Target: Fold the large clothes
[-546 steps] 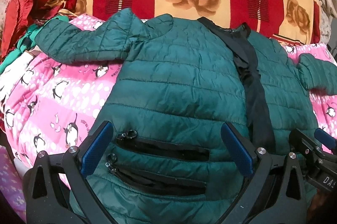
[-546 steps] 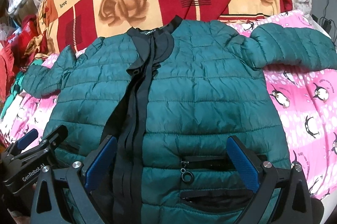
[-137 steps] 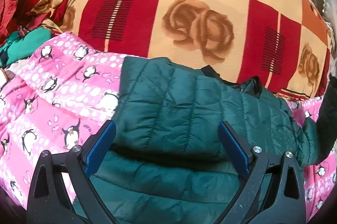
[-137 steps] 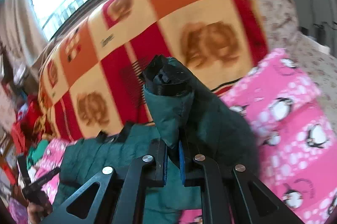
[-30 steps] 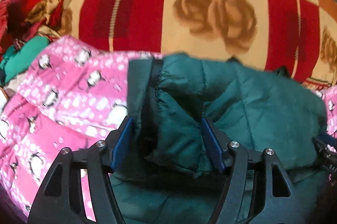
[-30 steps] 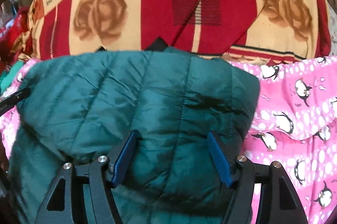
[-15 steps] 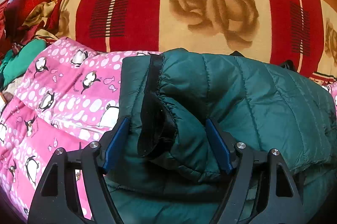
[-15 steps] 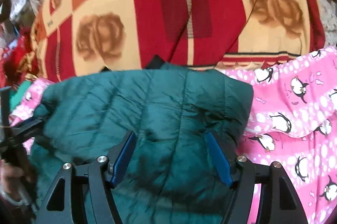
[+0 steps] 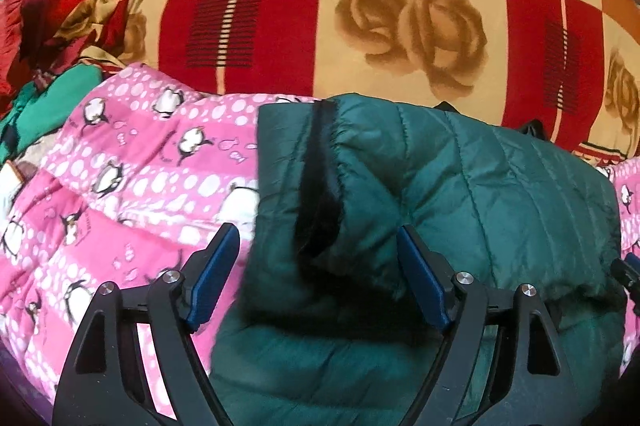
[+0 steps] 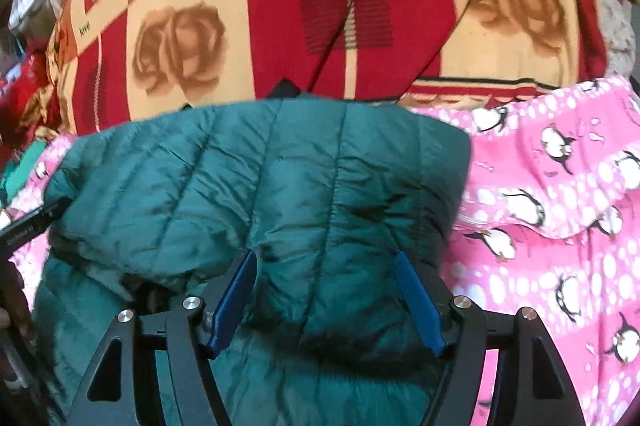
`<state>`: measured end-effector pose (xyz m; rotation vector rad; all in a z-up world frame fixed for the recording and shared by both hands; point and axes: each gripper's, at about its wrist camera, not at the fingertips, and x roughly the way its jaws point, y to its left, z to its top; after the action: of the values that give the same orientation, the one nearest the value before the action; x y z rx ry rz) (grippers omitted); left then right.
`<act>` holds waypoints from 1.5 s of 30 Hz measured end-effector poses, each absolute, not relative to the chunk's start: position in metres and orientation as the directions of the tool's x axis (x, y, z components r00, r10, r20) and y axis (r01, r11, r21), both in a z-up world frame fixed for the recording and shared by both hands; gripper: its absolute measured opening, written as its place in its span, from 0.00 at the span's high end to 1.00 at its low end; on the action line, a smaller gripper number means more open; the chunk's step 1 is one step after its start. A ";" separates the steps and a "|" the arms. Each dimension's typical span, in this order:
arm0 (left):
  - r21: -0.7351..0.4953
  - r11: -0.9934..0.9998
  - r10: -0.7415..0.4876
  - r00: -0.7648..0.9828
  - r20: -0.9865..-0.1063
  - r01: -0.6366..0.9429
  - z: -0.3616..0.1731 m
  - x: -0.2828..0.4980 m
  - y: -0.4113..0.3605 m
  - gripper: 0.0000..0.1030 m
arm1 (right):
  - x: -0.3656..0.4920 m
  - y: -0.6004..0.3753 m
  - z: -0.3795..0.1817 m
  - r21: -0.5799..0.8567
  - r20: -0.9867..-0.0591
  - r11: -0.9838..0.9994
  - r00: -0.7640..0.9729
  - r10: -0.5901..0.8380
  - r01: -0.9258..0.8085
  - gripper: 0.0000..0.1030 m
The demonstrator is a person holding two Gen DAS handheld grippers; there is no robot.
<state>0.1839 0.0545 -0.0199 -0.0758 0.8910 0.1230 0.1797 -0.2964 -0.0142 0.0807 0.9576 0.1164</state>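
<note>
A dark green quilted puffer jacket (image 9: 460, 193) lies folded on the pink penguin bedspread (image 9: 132, 161), both sleeves laid across its body. A sleeve cuff with a black lining (image 9: 320, 185) rests on top at the left. My left gripper (image 9: 320, 274) is open and empty, its blue pads either side of that cuff, just in front of it. The jacket also fills the right wrist view (image 10: 260, 185). My right gripper (image 10: 328, 302) is open, its pads astride the folded sleeve's near edge without clamping it.
A red, orange and cream rose blanket (image 9: 400, 5) rises behind the jacket. Red and green clothes (image 9: 48, 37) are piled at the far left. The left gripper's tip (image 10: 32, 226) shows at the left edge of the right wrist view.
My left gripper has opened wider and drawn back from the cuff. My right gripper has stayed open over the folded sleeve, shifting slightly.
</note>
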 end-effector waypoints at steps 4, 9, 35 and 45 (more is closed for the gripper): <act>-0.011 0.991 0.073 0.620 -0.781 -0.130 -0.014 0.165 0.059 0.22 | 0.162 -0.300 -0.001 0.138 -0.805 0.988 0.574 0.151 -0.068 0.27; -0.005 0.992 0.074 0.612 -0.787 -0.127 -0.013 0.143 0.062 0.22 | 0.145 -0.301 -0.008 0.161 -0.827 0.986 0.538 0.164 -0.054 0.27; -0.009 0.995 0.048 0.579 -0.814 -0.095 -0.026 0.051 0.067 0.22 | 0.055 -0.297 -0.024 0.199 -0.856 0.979 0.478 0.196 -0.045 0.27; -0.028 0.996 0.023 0.576 -0.817 -0.080 -0.025 0.023 0.066 0.22 | 0.028 -0.304 -0.014 0.195 -0.853 0.980 0.486 0.189 -0.038 0.27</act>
<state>0.0230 0.0661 -0.0245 -0.0647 0.9554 0.0605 0.0284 -0.3036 -0.0144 0.1575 1.0553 0.1388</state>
